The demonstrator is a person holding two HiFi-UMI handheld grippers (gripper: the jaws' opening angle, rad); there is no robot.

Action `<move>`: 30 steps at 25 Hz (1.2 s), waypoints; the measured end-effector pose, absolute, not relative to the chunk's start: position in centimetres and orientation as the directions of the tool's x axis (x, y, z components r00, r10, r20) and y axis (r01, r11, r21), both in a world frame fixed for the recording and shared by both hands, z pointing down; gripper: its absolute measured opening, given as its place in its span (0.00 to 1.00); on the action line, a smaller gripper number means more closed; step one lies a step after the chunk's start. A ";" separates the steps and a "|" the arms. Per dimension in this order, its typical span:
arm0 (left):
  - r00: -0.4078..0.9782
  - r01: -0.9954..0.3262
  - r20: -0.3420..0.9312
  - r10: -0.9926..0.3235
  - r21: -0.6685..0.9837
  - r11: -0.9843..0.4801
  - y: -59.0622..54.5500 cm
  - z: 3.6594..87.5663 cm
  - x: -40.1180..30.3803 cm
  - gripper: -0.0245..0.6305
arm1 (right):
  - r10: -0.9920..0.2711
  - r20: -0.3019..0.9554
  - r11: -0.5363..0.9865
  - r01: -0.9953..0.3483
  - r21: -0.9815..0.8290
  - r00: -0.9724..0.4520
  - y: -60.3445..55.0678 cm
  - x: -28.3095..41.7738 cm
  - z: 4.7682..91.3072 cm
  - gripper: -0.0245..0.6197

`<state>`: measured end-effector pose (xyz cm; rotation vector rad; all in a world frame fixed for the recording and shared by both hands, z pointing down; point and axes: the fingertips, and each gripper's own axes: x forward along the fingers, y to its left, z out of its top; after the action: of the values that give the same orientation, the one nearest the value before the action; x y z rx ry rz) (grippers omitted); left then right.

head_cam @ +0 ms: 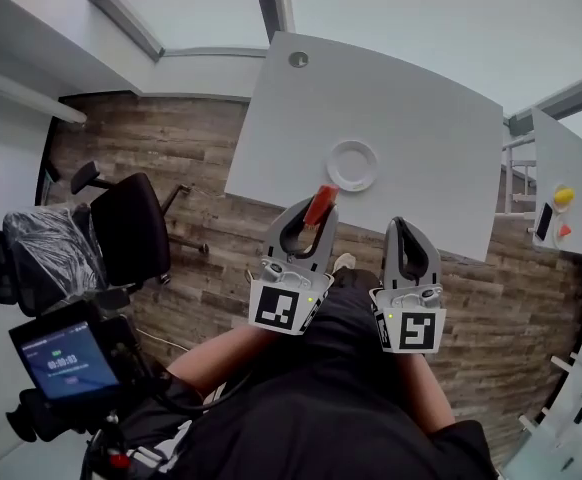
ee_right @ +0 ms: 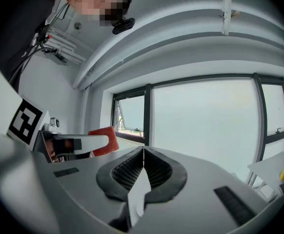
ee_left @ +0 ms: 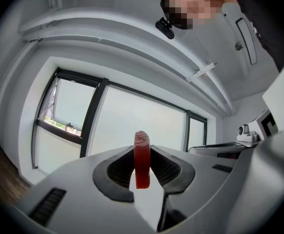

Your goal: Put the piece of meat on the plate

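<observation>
A thin red slice of meat (ee_left: 142,160) stands on edge between the jaws of my left gripper (ee_left: 143,152), which is shut on it. From the head view the meat (head_cam: 320,206) sticks out past the left gripper (head_cam: 314,215), just short of the white table's near edge. The round white plate (head_cam: 352,165) lies on the table (head_cam: 411,118) a little beyond it. My right gripper (head_cam: 401,230) hangs beside the left one, over the floor; its jaws (ee_right: 143,152) meet with nothing between them. In the right gripper view the meat (ee_right: 104,139) shows at the left.
A black office chair (head_cam: 121,223) stands on the wood floor at the left. A second white table (head_cam: 571,168) at the right carries a yellow item (head_cam: 564,196), an orange one (head_cam: 564,231) and a dark phone (head_cam: 544,222). A camera rig with a screen (head_cam: 66,363) sits at bottom left.
</observation>
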<state>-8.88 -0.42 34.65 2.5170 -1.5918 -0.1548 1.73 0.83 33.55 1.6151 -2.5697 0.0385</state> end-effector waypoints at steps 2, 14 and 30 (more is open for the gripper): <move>0.404 -0.899 0.014 -0.915 0.188 -0.395 -0.8 35.1 -9.3 0.19 | -0.890 0.088 0.453 -0.891 0.037 -0.448 0.4 1.3 33.2 0.05; 0.372 -0.918 0.099 -0.923 0.185 -0.351 -3.2 37.2 -8.2 0.19 | -0.856 0.017 0.516 -0.855 0.053 -0.516 -2.5 1.2 31.7 0.05; 0.401 -0.907 0.198 -0.895 0.222 -0.357 -5.3 41.5 -7.3 0.19 | -0.871 -0.010 0.491 -0.870 0.036 -0.492 -3.7 2.4 31.1 0.05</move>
<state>-7.27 -5.27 41.53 2.3670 -1.5725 0.0610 2.38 -3.75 31.15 1.5790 -2.7044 -0.0564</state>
